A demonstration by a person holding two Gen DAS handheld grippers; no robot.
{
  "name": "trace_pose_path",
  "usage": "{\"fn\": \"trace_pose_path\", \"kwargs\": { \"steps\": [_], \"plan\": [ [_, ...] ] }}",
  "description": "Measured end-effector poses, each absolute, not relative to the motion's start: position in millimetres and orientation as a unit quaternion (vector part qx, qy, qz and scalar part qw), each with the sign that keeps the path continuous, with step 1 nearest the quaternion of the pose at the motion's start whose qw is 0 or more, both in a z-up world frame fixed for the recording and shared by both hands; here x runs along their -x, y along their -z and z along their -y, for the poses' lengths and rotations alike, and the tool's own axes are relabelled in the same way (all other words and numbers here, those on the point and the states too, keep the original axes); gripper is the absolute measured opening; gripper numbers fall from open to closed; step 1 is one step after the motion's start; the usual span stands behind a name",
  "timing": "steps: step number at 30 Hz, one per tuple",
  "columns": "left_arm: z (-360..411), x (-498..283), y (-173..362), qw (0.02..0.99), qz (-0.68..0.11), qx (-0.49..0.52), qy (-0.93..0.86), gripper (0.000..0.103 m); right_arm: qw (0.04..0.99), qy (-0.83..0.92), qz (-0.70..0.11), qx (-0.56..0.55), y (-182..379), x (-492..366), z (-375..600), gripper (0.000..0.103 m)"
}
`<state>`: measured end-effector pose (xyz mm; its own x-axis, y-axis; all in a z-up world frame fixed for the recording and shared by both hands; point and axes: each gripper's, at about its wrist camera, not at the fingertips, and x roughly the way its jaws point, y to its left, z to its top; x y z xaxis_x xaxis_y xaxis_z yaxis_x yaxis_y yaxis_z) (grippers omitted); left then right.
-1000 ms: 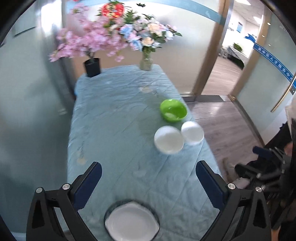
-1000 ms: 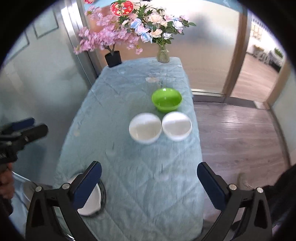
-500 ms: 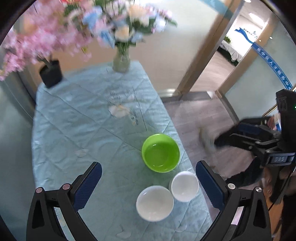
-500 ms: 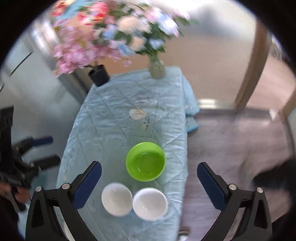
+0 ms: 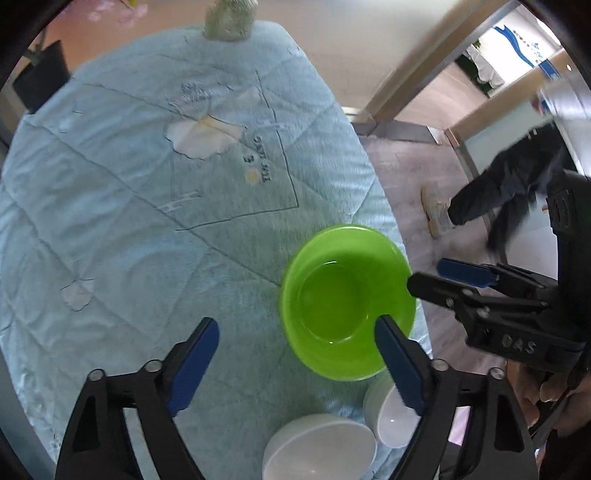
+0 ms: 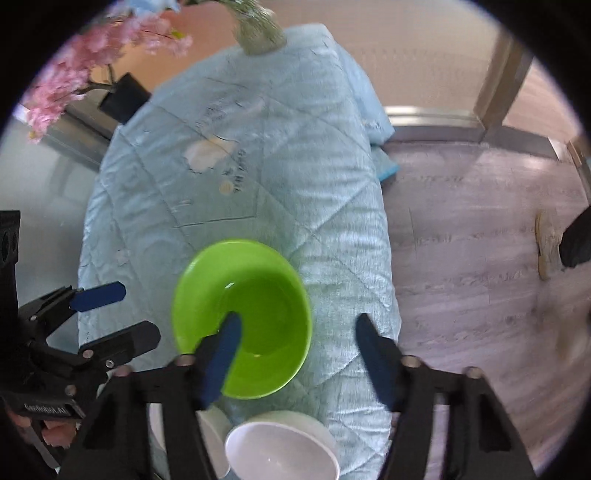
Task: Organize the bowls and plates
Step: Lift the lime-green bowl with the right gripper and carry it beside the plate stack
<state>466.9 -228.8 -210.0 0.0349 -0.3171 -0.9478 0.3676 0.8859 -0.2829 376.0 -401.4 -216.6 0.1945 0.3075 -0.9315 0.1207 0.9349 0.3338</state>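
A green bowl (image 5: 347, 302) sits near the right edge of the table, also in the right wrist view (image 6: 243, 317). Two white bowls (image 5: 321, 446) (image 5: 391, 413) stand side by side just in front of it; the right wrist view shows them too (image 6: 280, 446). My left gripper (image 5: 295, 358) is open, its right finger over the green bowl's near rim. My right gripper (image 6: 299, 354) is open, its left finger above the bowl's inside and its right finger outside the rim. Each gripper shows in the other's view (image 5: 443, 277) (image 6: 107, 314).
The table wears a light blue quilted cloth (image 5: 147, 206). A glass vase (image 6: 258, 33) and a black pot (image 6: 125, 98) of pink blossoms stand at the far end. A wood floor (image 6: 480, 258) lies to the right, with a person's leg and shoe (image 5: 436, 214).
Both grippers have moved forward and down over the table to the green bowl. The bowls now fill the lower part of both views.
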Motion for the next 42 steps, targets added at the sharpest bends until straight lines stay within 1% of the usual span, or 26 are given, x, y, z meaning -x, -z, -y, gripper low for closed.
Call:
{"fn": "trace_pose_path", "kwargs": {
  "steps": [1, 3, 4, 6, 7, 8, 9, 10, 11, 14, 15, 20, 25, 27, 30, 34, 39, 42],
  "plan": [
    [231, -468, 214, 0.718, -0.654, -0.023, 0.237, 0.077, 0.748, -0.057, -0.637, -0.176, 223, -378, 403, 0.038],
    [232, -470, 224, 0.714, -0.659, -0.027, 0.235, 0.065, 0.732, -0.056, -0.651, -0.191, 235, -381, 403, 0.029],
    [232, -471, 229, 0.710, -0.664, -0.027, 0.233, 0.062, 0.727, -0.060, -0.654, -0.197, 240, -381, 402, 0.026],
    [231, -473, 238, 0.703, -0.673, -0.026, 0.229, 0.045, 0.721, -0.069, -0.659, -0.203, 246, -383, 397, 0.022],
    [231, -474, 242, 0.699, -0.677, -0.027, 0.229, 0.041, 0.719, -0.069, -0.660, -0.205, 248, -383, 396, 0.020],
    [231, -475, 245, 0.697, -0.680, -0.028, 0.228, 0.033, 0.718, -0.066, -0.662, -0.205, 251, -384, 396, 0.019],
    [231, -475, 250, 0.694, -0.683, -0.028, 0.226, 0.025, 0.715, -0.060, -0.665, -0.205, 253, -384, 395, 0.013],
    [231, -475, 251, 0.692, -0.685, -0.028, 0.227, 0.020, 0.712, -0.054, -0.670, -0.203, 256, -385, 395, 0.007],
    [231, -475, 254, 0.689, -0.687, -0.027, 0.229, 0.016, 0.709, -0.050, -0.674, -0.200, 258, -385, 395, 0.006],
    [231, -474, 259, 0.682, -0.690, -0.016, 0.242, 0.007, 0.703, -0.045, -0.682, -0.194, 265, -384, 393, 0.005],
    [230, -474, 259, 0.682, -0.689, -0.013, 0.246, 0.006, 0.703, -0.043, -0.683, -0.194, 267, -384, 391, 0.005],
    [233, -472, 259, 0.687, -0.685, -0.020, 0.241, 0.005, 0.706, -0.035, -0.680, -0.195, 267, -383, 391, 0.006],
    [237, -465, 231, 0.705, -0.669, -0.025, 0.233, 0.004, 0.714, -0.035, -0.670, -0.201, 252, -379, 389, 0.006],
    [234, -457, 205, 0.717, -0.656, -0.029, 0.233, 0.004, 0.723, -0.039, -0.660, -0.202, 235, -375, 389, 0.006],
    [227, -444, 163, 0.732, -0.640, -0.031, 0.233, 0.004, 0.741, -0.043, -0.639, -0.199, 194, -364, 388, 0.005],
    [210, -415, 94, 0.757, -0.612, -0.029, 0.227, 0.004, 0.770, -0.050, -0.608, -0.185, 129, -342, 378, 0.005],
    [185, -366, 11, 0.780, -0.582, -0.025, 0.228, 0.004, 0.794, -0.062, -0.579, -0.174, 57, -302, 367, 0.005],
    [170, -327, -28, 0.789, -0.571, -0.027, 0.225, 0.004, 0.805, -0.066, -0.565, -0.170, 22, -270, 358, 0.005]
  ]
}}
